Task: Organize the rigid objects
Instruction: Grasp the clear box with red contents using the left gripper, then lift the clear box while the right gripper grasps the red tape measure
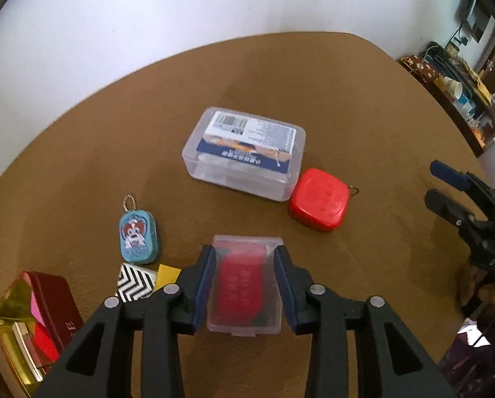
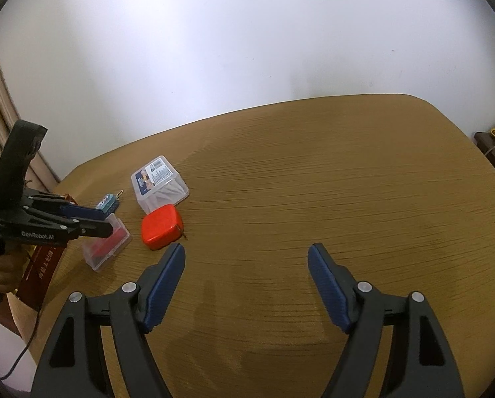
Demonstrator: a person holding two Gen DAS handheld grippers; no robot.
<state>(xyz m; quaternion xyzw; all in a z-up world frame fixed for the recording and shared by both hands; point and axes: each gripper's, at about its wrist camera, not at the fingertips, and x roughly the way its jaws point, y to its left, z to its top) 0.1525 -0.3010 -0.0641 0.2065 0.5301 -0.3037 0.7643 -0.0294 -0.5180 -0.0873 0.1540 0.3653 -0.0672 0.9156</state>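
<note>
Left gripper (image 1: 245, 285): pads flank a small clear case with red contents (image 1: 245, 290) on the wooden table (image 1: 363, 132); contact cannot be confirmed. Right gripper (image 2: 247, 285): jaws wide apart, empty. Red square box (image 1: 318, 199) touches the far labelled clear box (image 1: 244, 152); blue tin (image 1: 138, 240) left.

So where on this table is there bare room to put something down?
The wide stretch of table right of the red square case and clear lidded box is bare. The left edge is crowded: blue cartoon tin, zigzag card, gold tray.
</note>
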